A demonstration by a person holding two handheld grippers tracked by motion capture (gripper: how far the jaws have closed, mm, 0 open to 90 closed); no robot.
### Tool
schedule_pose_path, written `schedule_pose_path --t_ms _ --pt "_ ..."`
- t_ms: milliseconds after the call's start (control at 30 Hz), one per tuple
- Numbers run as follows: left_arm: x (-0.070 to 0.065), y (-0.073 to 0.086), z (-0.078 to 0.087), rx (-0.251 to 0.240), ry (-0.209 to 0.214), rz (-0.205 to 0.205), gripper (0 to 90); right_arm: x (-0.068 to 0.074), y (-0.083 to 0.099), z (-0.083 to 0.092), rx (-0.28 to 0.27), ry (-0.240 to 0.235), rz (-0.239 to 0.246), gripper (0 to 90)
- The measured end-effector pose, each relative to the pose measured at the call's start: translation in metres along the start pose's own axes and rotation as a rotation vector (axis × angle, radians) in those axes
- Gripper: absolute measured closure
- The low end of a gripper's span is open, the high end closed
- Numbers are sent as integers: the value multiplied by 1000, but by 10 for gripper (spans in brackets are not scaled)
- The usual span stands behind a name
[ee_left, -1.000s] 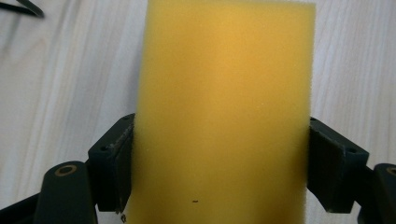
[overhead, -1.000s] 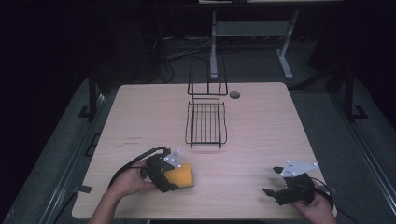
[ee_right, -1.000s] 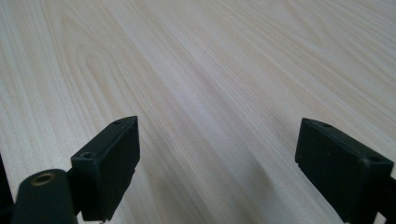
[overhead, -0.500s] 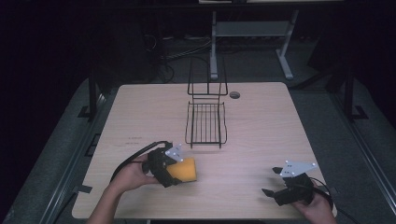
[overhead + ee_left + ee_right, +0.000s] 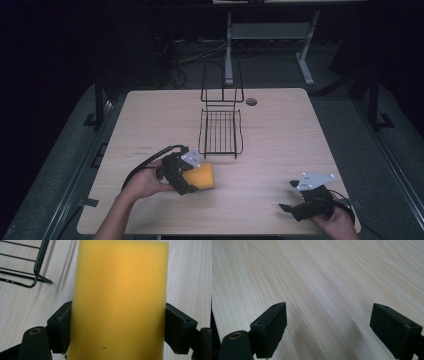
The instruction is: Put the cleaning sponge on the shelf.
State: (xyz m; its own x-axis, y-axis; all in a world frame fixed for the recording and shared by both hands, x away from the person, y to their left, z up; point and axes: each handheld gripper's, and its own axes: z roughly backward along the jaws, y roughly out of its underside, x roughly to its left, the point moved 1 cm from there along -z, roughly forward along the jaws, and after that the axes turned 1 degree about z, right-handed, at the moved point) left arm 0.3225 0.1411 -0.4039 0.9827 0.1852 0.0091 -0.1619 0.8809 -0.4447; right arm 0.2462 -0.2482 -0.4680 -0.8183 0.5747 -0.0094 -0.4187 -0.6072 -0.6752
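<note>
A yellow sponge (image 5: 201,177) is held a little above the wooden table (image 5: 280,145), just in front of the black wire rack (image 5: 220,131). My left gripper (image 5: 186,176) is shut on the sponge (image 5: 120,300), its two black pads (image 5: 60,330) pressing its long sides. The rack's corner (image 5: 27,272) shows at the upper left of the left gripper view. My right gripper (image 5: 290,196) rests near the table's front right edge, open, with nothing but bare tabletop (image 5: 324,285) between its jaws in the right gripper view.
The rack has a flat grid base and an upright back frame (image 5: 222,85) toward the table's far side. A small round hole (image 5: 251,101) sits at the far edge. A metal stand (image 5: 270,35) rises beyond the table in the dark.
My left gripper has carried the sponge forward and to the right, closer to the rack's front edge. The right gripper has stayed in place.
</note>
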Motion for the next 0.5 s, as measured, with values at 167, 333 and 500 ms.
schedule_pose_path --t_ms 167,333,500 --pt "4 -1 2 1 2 5 213 1 -1 -2 1 -6 -3 137" --pt "9 -5 3 -3 2 6 213 1 -1 -3 4 -10 -1 138" --pt "13 -10 3 -14 7 2 213 0 0 -3 7 -5 5 138"
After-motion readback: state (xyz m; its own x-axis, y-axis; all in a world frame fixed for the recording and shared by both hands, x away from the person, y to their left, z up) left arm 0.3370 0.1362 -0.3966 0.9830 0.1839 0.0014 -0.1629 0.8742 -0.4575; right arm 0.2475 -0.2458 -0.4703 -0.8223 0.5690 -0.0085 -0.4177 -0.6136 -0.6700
